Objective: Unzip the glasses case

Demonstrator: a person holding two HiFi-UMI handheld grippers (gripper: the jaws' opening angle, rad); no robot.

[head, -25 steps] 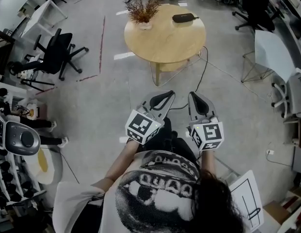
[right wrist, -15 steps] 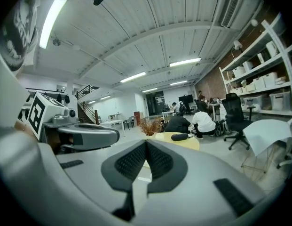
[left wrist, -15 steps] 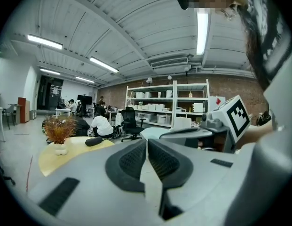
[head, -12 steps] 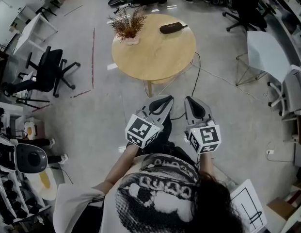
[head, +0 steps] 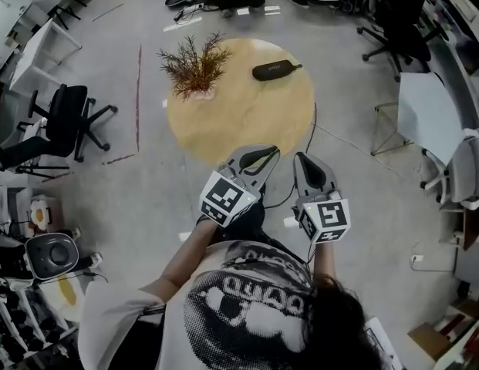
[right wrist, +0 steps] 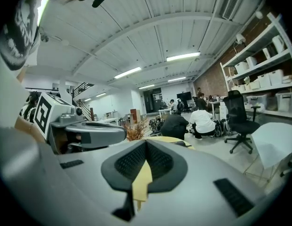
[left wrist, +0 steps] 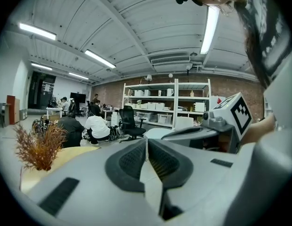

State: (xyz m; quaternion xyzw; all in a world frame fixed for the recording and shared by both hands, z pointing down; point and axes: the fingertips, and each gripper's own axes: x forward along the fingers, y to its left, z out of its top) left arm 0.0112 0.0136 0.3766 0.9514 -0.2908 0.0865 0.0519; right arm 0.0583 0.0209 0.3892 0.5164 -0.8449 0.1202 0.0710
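Big open office, round wooden table [head: 224, 129] in front of me, and the case [head: 274, 70] lies on its far side, right of a dried plant [head: 194, 66]. Left gripper [head: 261, 154] and right gripper [head: 307, 162] are both pressed together on nothing, side by side near the table's front edge. I'd call this the approach: next I reach across, steady the case with one and find the zipper pull, too small to see from here.

change: round table [head: 224, 122] now closer | glasses case [head: 274, 70] closer | dried plant [head: 194, 64] closer
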